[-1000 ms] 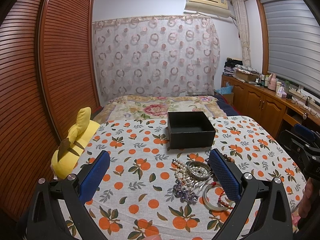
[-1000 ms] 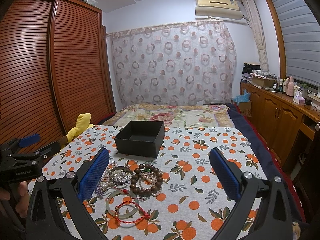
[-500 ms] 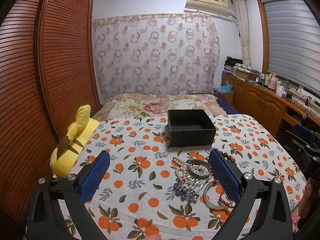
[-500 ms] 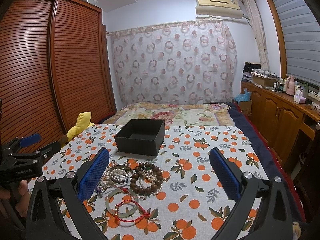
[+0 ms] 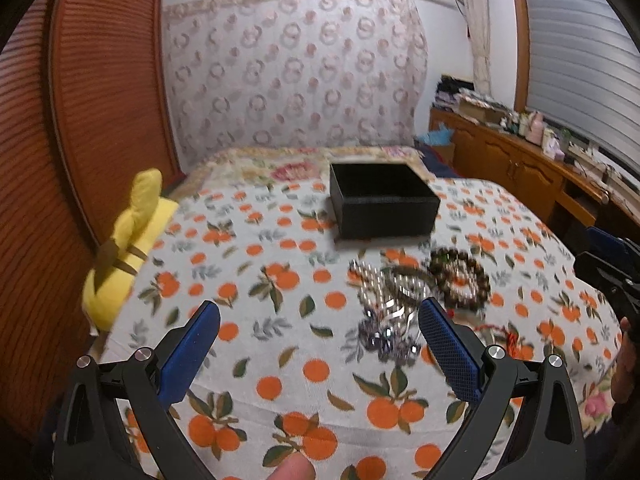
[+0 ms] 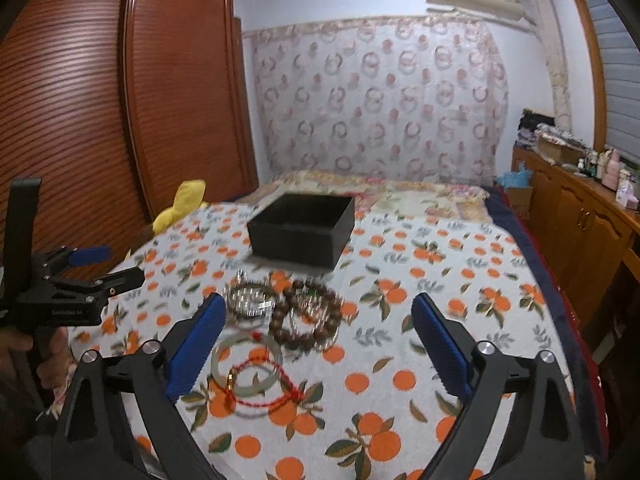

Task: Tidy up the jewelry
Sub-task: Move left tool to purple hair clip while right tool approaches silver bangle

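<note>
Two handheld two-finger grippers with blue ridged pads hover low over a bed spread with a white cloth printed with oranges (image 6: 404,384). The left gripper (image 5: 320,350) stands wide open with nothing between its pads. The right gripper (image 6: 316,344) is also wide, its jaws having just closed a little, and it holds nothing, though the pale ring and red cord lie below the gap between its pads.

The jewelry lies in one loose heap near the middle of the cloth, just in front of one open black square box (image 6: 300,230), which looks empty.

Counted from left to right in the right wrist view:
- one strand of white pearls (image 5: 366,280), partly blurred
- one silver-toned beaded bangle (image 6: 250,300)
- one pale green jade-like ring bangle (image 6: 246,366)
- one thin red cord bracelet (image 6: 266,384) lying across that ring
- one bracelet of large dark brown wooden beads (image 6: 308,322)
- one dark sparkly clasp or clip (image 5: 384,340), seen only from the left wrist and too blurred to name surely

One yellow plush toy (image 5: 120,256) sits at the left edge of the bed.

The step in hand appears to be the approach for a first pick. To do it well, choose a single piece at the heap's edge, such as the jade ring, lower one pad inside it, and lift slowly, since the cord may drag along.
</note>
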Tool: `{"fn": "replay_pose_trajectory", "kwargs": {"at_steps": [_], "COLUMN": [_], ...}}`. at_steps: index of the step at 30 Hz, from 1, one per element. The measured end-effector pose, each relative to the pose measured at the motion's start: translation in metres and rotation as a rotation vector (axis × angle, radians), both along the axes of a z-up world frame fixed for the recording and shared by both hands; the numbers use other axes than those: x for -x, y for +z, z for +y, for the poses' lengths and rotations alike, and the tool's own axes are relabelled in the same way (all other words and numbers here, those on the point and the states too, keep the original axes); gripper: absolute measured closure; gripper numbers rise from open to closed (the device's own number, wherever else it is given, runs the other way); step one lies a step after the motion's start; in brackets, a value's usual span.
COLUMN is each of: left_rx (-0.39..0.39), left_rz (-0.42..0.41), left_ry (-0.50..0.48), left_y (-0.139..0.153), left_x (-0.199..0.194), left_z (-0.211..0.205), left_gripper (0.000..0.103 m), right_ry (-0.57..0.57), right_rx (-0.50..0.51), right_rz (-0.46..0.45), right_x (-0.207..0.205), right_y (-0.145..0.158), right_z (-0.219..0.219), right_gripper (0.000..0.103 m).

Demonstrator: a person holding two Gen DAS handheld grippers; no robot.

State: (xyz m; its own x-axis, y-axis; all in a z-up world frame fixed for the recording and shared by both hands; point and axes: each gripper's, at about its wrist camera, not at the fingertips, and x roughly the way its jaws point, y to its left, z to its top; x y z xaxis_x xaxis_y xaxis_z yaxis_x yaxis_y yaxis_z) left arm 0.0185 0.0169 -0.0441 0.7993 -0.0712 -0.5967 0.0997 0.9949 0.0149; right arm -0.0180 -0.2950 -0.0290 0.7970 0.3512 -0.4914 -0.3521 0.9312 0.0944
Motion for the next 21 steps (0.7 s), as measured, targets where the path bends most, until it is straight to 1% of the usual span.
{"fn": "replay_pose_trajectory", "kwargs": {"at_steps": [2,5,10,14,17,21], "left_rx": [0.004,0.018,0.050,0.070,0.066,0.049], "left_rz": [0.021,0.056,0.116,0.169,0.204,0.225], "left_ry": [-0.015,-0.045,-0.112,-0.175,-0.213,-0.244], "left_y": [-0.008,-0.020,-0.036,-0.047,-0.054,-0.058], "left_x": [-0.002,-0.004,-0.013,-0.024,-0.033,-0.042], "left_z": [0.000,0.001,-0.005,-0.016,-0.024,-0.032], "left_gripper": [0.007,0.007,0.007,0.008,0.018,0.022], "right_ry": [0.028,0.071,0.113,0.117,0.125,0.130], "right_rx": [0.010,0.027,0.050,0.052,0.048,0.054], "right_rz": [0.032,0.071,0.106,0.130,0.145,0.145], "right_x": [-0.002,-0.003,-0.002,-0.002,-0.003,-0.004], "right_y": [-0.009,-0.020,-0.036,-0.042,-0.045,-0.047], "right_z": [0.003,0.009,0.016,0.017,0.017,0.018], "right_gripper": [0.016,0.023,0.033,0.033,0.033,0.033]}}
